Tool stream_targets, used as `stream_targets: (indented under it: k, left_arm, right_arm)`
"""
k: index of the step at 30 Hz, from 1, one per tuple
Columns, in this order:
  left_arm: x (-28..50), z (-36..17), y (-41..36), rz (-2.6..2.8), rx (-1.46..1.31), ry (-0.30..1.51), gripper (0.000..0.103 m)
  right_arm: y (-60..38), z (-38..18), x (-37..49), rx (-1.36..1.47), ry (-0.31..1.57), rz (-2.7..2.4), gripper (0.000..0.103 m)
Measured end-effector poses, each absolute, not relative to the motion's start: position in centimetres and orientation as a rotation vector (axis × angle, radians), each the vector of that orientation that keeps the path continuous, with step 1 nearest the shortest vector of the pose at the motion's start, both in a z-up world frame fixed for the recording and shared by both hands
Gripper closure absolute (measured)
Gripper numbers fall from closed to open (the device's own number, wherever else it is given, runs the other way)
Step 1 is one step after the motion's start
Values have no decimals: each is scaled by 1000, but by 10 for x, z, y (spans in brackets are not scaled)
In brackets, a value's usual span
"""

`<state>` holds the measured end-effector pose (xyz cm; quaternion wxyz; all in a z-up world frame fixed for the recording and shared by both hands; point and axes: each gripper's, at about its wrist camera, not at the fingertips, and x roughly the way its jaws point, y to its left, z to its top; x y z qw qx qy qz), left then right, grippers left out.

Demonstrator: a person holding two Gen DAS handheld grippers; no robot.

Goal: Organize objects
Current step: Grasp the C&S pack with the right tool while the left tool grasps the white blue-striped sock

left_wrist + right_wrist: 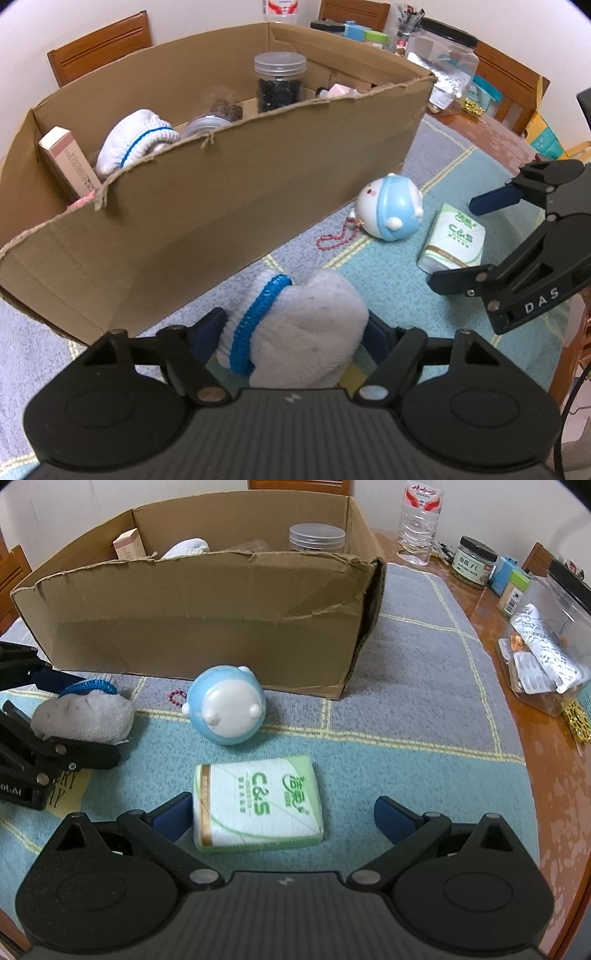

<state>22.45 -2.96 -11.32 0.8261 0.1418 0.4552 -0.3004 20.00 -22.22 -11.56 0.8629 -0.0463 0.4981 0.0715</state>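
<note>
My left gripper clamps the rolled glove; my right gripper hangs wide open around the tissue pack.

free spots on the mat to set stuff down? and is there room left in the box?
Widest bare mat: right of the box and tissue pack, up to the wood edge. Crowded: the strip before the box, with glove, toy and pack. Box: left and middle filled; right end unclear.
</note>
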Motion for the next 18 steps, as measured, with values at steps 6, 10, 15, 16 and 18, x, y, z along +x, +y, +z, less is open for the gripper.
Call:
stream_targets:
  k: [6,10,15,16,18]
  left_arm:
    - [226,-112,-24,-650,280,981,27]
    - [227,-110,-23,-665,279,982,28]
    - [229,-107,-23,-687,277,982,29]
    - [229,-106,-23,-685,277,984,29]
    - [230,-105,-23,-686,276,987,29]
  right_arm:
    - [-220,-114,202,-93,1063,140,4]
    - [-219,-110,203,-105,1070,153,19]
    - [-216,-108,206,-107,1084,156,29]
    - [-216,-107,207,-107,1089,158,32]
    - [-217,-106,208,-108,1100,161,33]
